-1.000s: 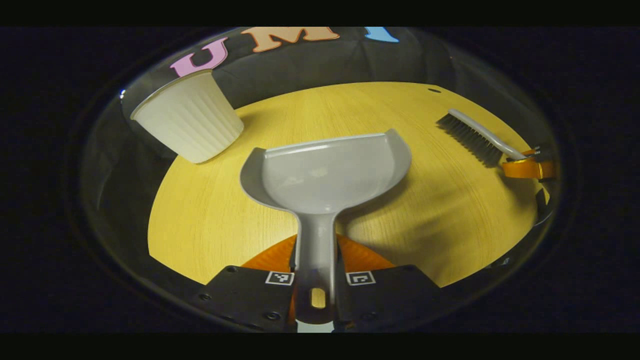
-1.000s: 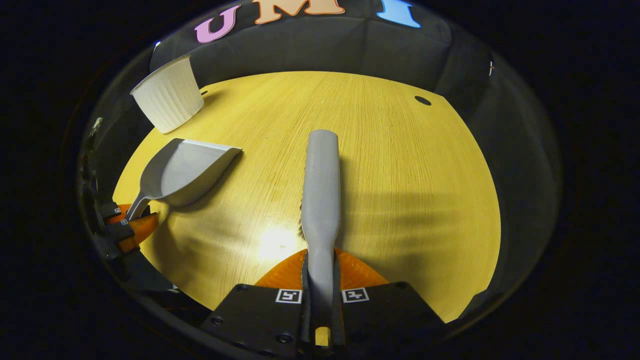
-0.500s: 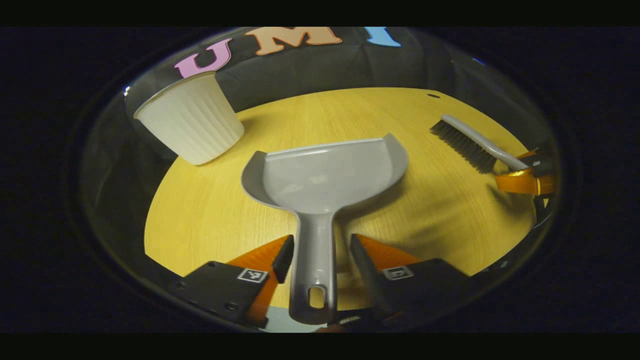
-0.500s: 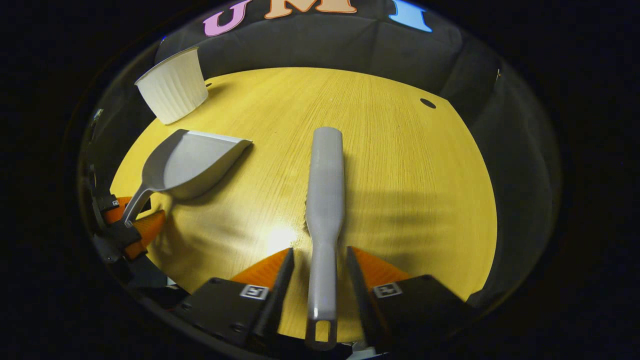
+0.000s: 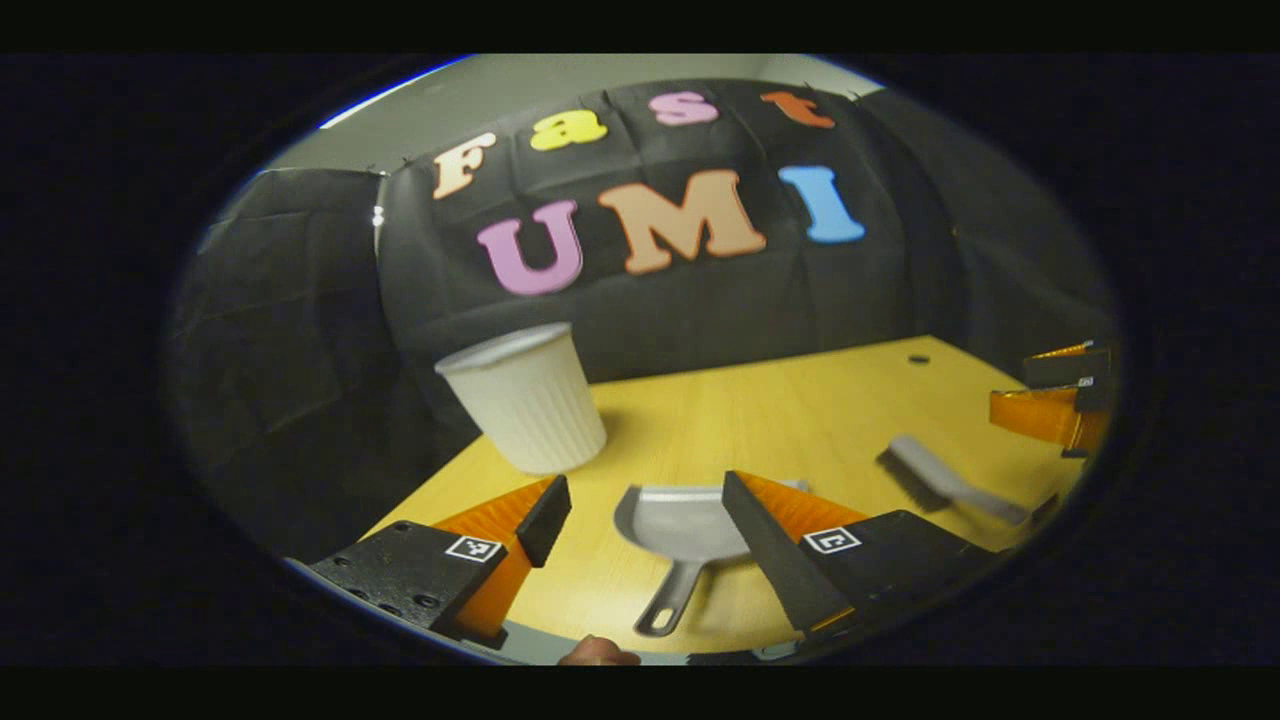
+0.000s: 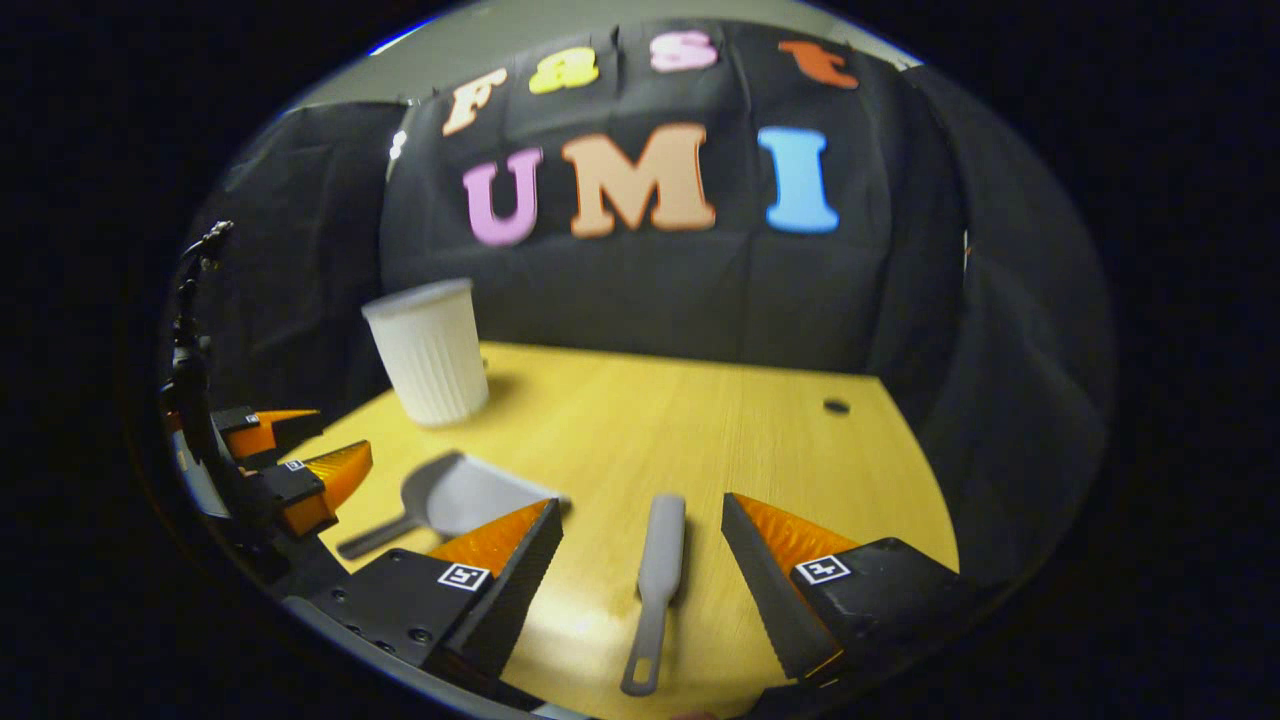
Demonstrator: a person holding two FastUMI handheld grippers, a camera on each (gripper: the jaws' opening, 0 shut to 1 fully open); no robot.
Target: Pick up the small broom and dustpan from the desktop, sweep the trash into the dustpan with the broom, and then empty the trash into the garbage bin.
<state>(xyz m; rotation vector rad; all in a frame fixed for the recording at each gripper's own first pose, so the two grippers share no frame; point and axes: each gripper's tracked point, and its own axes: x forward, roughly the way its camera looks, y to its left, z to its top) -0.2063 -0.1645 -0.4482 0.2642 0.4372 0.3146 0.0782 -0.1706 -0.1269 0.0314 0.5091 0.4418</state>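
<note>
Currently listed: dustpan (image 5: 685, 525) at 6 o'clock below left gripper (image 5: 648, 518), broom (image 6: 655, 570) under right gripper (image 6: 640, 545). Both agape, empty. Light, rigid plastic; grasp by handles.

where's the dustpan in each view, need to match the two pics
Left gripper view: the dustpan lies low in the middle on the desk, between that gripper's open fingers, handle toward the camera.
Right gripper view: the dustpan lies lower left on the desk, partly behind that gripper's near finger, handle pointing left.
Shared landmark: the white ribbed bin stands beyond the dustpan, at the desk's far left.
</note>
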